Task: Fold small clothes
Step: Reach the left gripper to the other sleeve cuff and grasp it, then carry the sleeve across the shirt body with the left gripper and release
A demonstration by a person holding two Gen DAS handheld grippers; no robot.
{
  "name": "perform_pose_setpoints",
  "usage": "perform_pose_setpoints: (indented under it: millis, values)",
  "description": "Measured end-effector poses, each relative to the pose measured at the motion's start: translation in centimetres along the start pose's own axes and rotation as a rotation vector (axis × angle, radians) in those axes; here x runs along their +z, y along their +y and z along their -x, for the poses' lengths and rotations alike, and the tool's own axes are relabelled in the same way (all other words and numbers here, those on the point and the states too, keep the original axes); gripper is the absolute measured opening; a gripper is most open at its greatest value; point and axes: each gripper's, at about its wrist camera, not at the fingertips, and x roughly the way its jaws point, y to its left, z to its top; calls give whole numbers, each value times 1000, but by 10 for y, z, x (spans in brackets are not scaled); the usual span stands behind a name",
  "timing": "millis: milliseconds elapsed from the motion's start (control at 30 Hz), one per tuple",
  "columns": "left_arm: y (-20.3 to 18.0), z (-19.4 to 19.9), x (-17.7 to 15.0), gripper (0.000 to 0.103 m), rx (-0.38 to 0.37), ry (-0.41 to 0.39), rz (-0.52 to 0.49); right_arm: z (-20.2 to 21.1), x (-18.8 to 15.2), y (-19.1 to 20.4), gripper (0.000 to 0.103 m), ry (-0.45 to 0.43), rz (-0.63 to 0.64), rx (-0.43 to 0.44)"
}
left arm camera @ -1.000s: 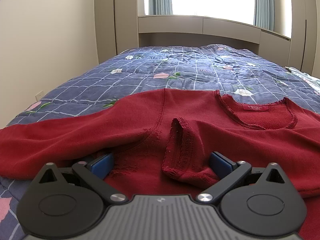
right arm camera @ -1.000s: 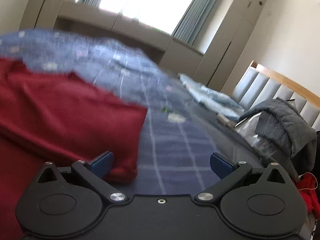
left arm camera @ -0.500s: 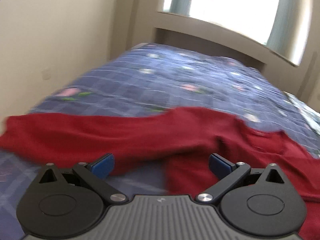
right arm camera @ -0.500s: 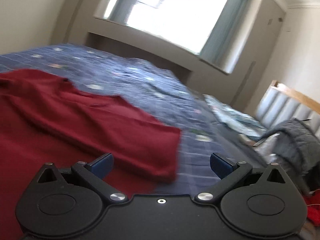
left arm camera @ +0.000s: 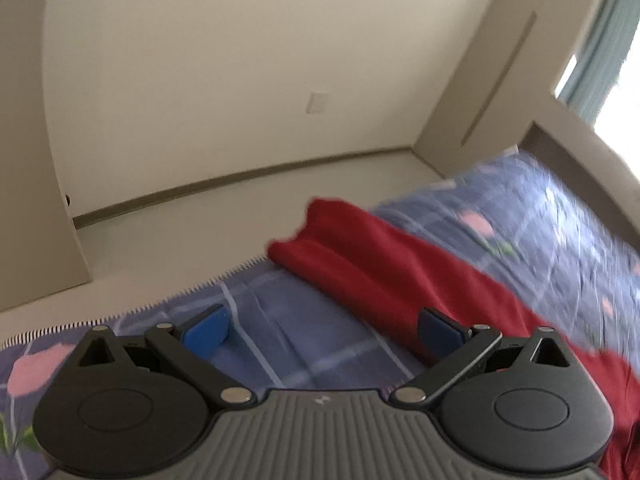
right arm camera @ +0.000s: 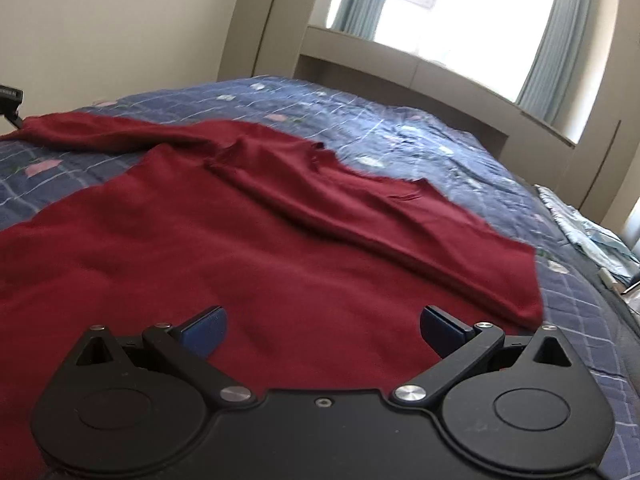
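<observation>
Left gripper (left arm camera: pixel 322 330): jaws standing wide, gripping nothing, hovering over the bed's edge beside a sleeve end
Right gripper (right arm camera: pixel 322 328): jaws spread wide, nothing between them, hanging above the garment's body
Dark red knitted sweater (right arm camera: pixel 224 232): lying spread out on the blue checked floral quilt (right arm camera: pixel 400 136), sleeves stretching sideways

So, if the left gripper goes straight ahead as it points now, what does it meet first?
Probably the blue checked bedspread just ahead of the open left gripper, near the bed's edge. The red sweater's sleeve lies slightly right of that line. Depth is unclear in this blurred view.
</observation>
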Motion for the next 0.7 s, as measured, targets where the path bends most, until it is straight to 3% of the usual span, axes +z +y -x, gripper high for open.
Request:
perform_pose_setpoints:
  millis: [133,300,433,533,567,600,700]
  values:
    - [7,-7,5,99,6,-23,66,-3,-1,8,102,10,26,-12]
    - [8,-20,6,63,58,-43,91,-8,-2,5,102,20,14,-7]
    - [12,-25,8,48,44,-53,129,-8,-3,5,102,22,14,-7]
    - [14,-28,11,30,36,-57,147,-9,-4,5,102,23,11,-5]
    - [14,-29,12,14,34,-62,145,-10,-4,5,102,24,9,-4]
    - [13,-29,13,6,31,-70,139,-10,-5,4,102,25,6,-2]
    - [8,-21,16,4,8,-108,119,-10,-5,2,102,25,-3,4]
